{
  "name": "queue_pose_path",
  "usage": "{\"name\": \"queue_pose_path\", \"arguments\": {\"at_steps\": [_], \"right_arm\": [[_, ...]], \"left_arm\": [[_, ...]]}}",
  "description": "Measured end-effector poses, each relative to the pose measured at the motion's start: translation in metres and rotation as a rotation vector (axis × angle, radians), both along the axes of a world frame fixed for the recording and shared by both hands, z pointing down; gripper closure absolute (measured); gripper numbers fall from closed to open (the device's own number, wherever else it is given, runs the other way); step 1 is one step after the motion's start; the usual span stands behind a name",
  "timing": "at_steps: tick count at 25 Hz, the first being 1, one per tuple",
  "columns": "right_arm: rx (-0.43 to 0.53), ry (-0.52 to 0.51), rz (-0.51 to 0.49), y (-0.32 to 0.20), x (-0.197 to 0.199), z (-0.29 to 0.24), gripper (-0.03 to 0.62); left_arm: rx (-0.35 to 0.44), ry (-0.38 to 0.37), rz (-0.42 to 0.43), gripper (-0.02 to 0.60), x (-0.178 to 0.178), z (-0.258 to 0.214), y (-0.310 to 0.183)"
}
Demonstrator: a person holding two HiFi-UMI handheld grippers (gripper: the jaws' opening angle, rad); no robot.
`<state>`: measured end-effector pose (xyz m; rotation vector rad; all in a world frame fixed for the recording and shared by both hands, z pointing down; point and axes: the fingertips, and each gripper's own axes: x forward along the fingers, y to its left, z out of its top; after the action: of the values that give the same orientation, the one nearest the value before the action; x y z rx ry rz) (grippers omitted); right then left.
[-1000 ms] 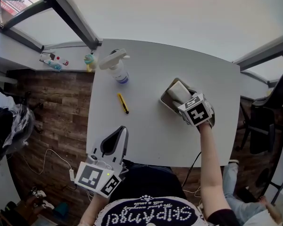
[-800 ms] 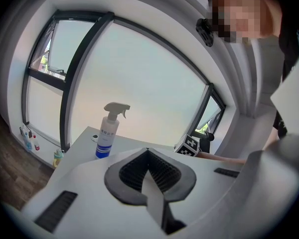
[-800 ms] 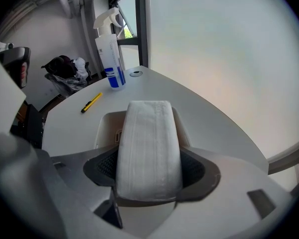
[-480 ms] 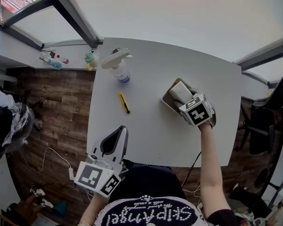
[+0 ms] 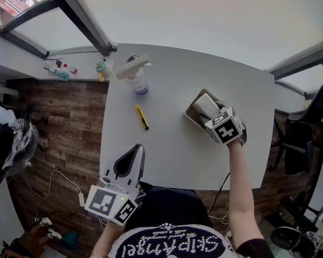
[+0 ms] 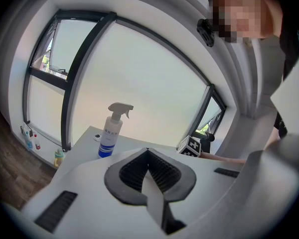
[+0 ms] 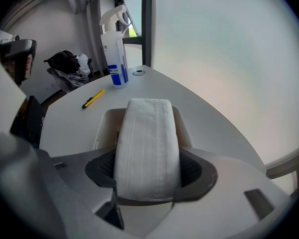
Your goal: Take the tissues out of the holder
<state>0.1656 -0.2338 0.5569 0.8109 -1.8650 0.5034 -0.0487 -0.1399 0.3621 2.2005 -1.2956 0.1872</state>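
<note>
A folded stack of white tissues (image 7: 147,143) stands upright in a beige holder (image 7: 102,126) on the right side of the white table (image 5: 172,155). My right gripper (image 7: 149,172) straddles the near end of the stack. Its jaws are closing, and both dark pads touch the stack's sides. In the head view the tissues (image 5: 204,104) rise out of the holder (image 5: 189,113) just beyond the right gripper (image 5: 212,117). My left gripper (image 5: 130,163) hovers at the table's near edge, left of the person's body. Its pads meet, with nothing between them (image 6: 148,171).
A spray bottle (image 5: 133,77) with a blue label stands at the table's far left, and a yellow utility knife (image 5: 141,117) lies nearer. Small bottles (image 5: 59,69) sit on the window sill at the left. A dark office chair (image 5: 307,133) stands right of the table.
The right gripper has crept slightly forward along the tissue stack. The left gripper has barely moved.
</note>
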Motion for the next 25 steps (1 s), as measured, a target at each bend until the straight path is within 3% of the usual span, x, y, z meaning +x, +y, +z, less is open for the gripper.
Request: {"name": "queue_pose_path", "arguments": {"at_steps": [9, 25], "right_arm": [[0.027, -0.010, 0.043, -0.002, 0.000, -0.005, 0.312], [0.203, -0.079, 0.194, -0.005, 0.009, -0.061, 0.313]], "left_arm": [[0.007, 0.004, 0.006, 0.580, -0.003, -0.004, 0.001], [0.044, 0.015, 0.055, 0.580, -0.006, -0.015, 0.012]]}}
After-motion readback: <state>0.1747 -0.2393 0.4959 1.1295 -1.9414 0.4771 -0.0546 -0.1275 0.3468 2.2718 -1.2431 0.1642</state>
